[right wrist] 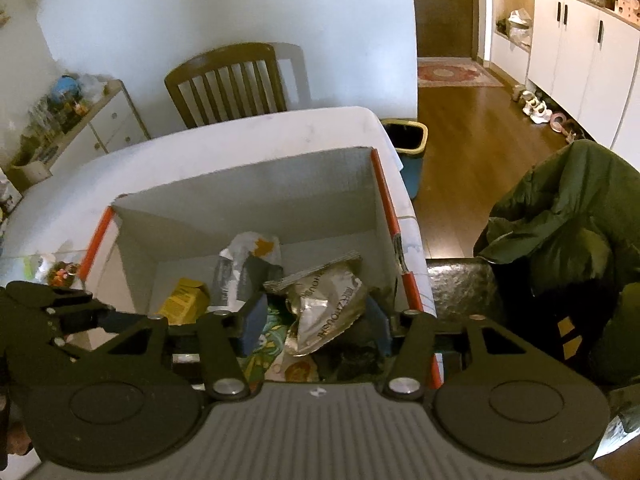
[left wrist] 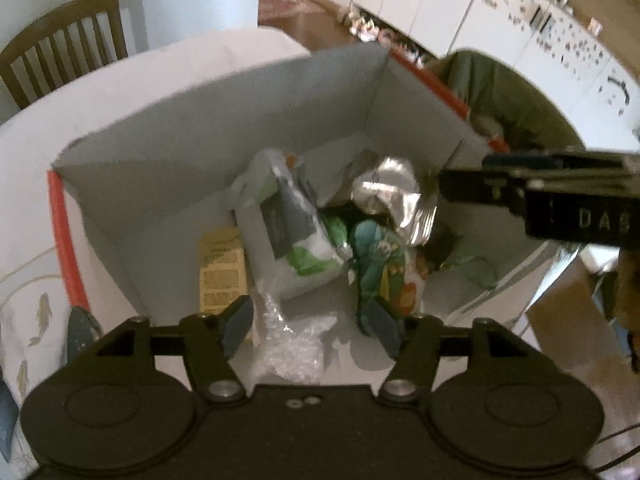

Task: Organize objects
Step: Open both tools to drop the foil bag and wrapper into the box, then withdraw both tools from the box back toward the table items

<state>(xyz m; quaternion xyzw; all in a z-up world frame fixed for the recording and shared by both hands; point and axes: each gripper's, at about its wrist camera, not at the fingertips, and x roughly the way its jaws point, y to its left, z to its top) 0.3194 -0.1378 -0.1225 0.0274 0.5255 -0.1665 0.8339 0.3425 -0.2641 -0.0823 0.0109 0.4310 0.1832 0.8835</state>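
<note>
Both tools hang over the open box (right wrist: pixel 248 200), which sits on the white bench (right wrist: pixel 240 132) with its red-edged flaps up. The left tool (left wrist: pixel 312 320) has its fingers apart and nothing between them, poised above a clear plastic wrap (left wrist: pixel 292 344) at the near side of the box. The right tool (right wrist: pixel 316 320) is spread wide too, gripping nothing, right over a crumpled silver bag (right wrist: pixel 324 312). Inside the box the things lie heaped together: a white-and-green pack (left wrist: pixel 292 236) leaning across the middle, a yellow carton (left wrist: pixel 222 268) to its left against the wall, a colourful cartoon packet (left wrist: pixel 384 268) to its right, and the silver bag at the far right, partly on top of the packet. A wooden chair (right wrist: pixel 228 84) stands at the far side of the bench, and a green jacket (right wrist: pixel 568 208) is draped to the right.
</note>
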